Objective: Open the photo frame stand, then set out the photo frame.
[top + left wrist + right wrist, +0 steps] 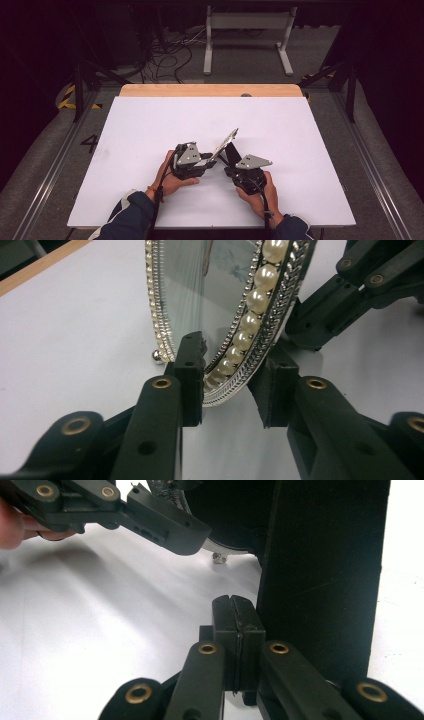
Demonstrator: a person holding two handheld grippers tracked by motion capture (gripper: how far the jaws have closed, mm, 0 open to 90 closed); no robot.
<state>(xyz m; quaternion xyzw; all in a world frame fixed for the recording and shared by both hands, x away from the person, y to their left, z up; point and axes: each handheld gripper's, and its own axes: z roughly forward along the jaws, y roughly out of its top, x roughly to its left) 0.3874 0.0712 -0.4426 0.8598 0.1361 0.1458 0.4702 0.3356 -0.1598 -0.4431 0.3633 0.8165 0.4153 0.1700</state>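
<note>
Near the bench (150, 120) front edge: oval pearl-rimmed frame (226, 141) stands tilted between both hands | left claw (227, 385) parted around its lower rim, pads not pressing | right claw (234, 630) closed, empty, beside the black back stand (320, 570) | judged: frame propped up, release underway, withdrawal left.

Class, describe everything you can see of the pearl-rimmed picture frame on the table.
The picture frame is oval, with clear glass, a silvery braided metal rim set with a row of cream pearls, and a small ball foot. It stands tilted on the white table, propped by a black back stand. The left tool straddles its lower rim, jaws not clamped.
</note>
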